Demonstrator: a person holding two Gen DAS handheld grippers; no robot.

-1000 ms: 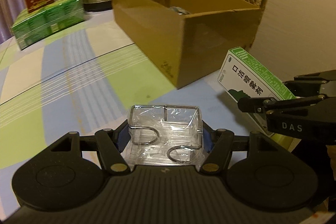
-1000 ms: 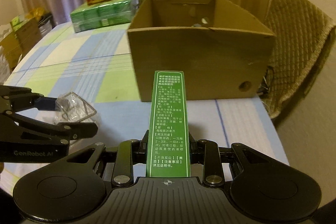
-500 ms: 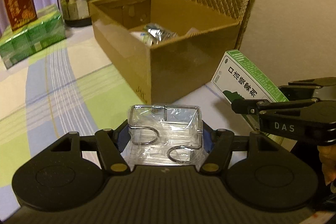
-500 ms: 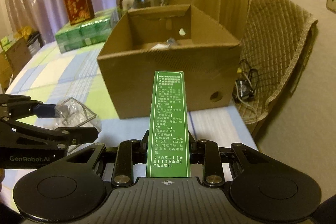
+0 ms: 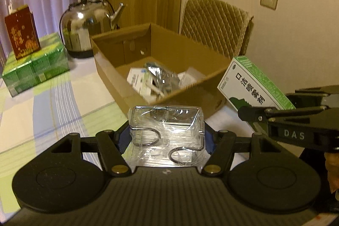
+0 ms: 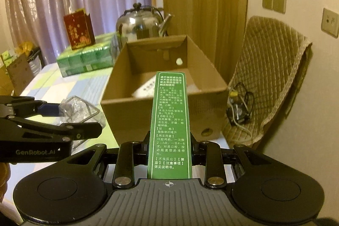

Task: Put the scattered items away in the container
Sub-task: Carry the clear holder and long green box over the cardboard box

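change: both loads now higher, nearer cardboard box (image 5: 163,60) front rim | left gripper (image 5: 166,137) clamped on wrapped wire rack (image 5: 166,128) | right gripper (image 6: 170,145) clamped on green medicine carton (image 6: 170,120) | next: release inside

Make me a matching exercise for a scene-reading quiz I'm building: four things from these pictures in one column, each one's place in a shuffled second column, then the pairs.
Things:
1. clear wrapped packet
2. green medicine box
3. red carton
4. steel kettle

Places:
A. atop the green packs
B. in the right claw
C. on the table behind the cardboard box
D. in the left claw

Pairs: 1-D, 2-B, 3-A, 4-C
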